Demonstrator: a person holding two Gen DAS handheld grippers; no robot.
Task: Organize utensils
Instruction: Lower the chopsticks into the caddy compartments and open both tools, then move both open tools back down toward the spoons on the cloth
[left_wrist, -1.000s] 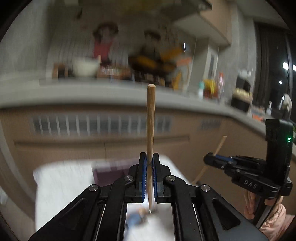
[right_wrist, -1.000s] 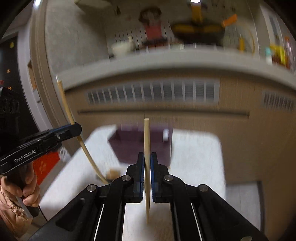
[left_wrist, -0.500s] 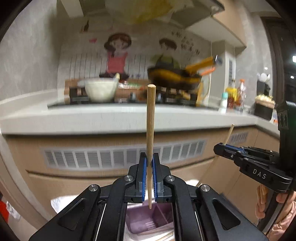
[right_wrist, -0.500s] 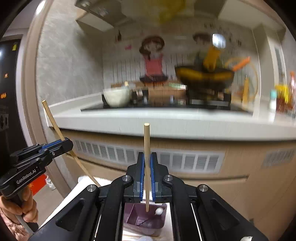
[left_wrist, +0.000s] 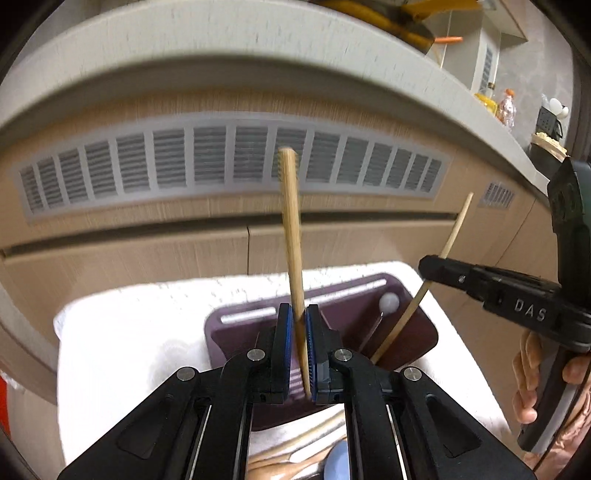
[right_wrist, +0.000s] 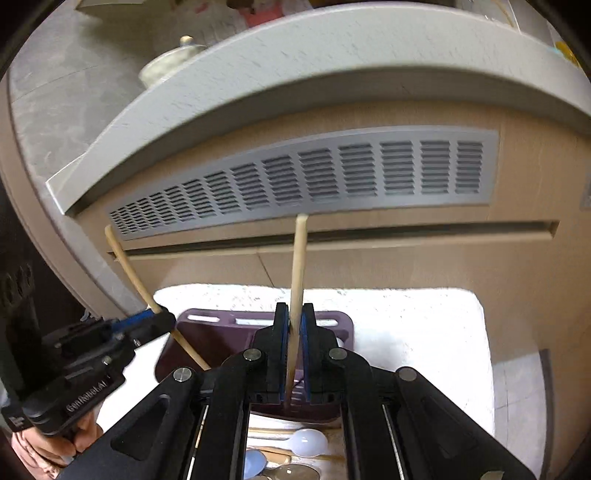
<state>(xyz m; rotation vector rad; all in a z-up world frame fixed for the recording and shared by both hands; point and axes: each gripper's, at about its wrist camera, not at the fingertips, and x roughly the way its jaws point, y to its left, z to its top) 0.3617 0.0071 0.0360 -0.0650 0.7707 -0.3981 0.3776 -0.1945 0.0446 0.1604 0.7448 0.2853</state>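
Observation:
My left gripper (left_wrist: 300, 314) is shut on a wooden chopstick (left_wrist: 291, 229) that stands upright above a purple utensil holder (left_wrist: 413, 332). My right gripper (right_wrist: 294, 312) is shut on a second wooden chopstick (right_wrist: 298, 266), also upright over the purple holder (right_wrist: 221, 332). In the left wrist view the right gripper (left_wrist: 428, 264) holds its chopstick (left_wrist: 454, 236) with the lower end inside the holder. In the right wrist view the left gripper (right_wrist: 162, 319) holds its chopstick (right_wrist: 127, 266) slanting down into the holder. A white spoon (left_wrist: 388, 302) stands in the holder.
The holder sits on a white towel (right_wrist: 413, 332). Loose spoons, white (right_wrist: 306, 439) and blue (right_wrist: 255, 461), and wooden utensils lie near the towel's front edge. Behind stands a wooden cabinet with a grey vent grille (right_wrist: 332, 177) under a grey countertop (left_wrist: 221, 48).
Both grippers have tilted downward and lowered toward the purple holder, each still holding its chopstick. The holder and towel now fill the lower view; the wall mural is out of view.

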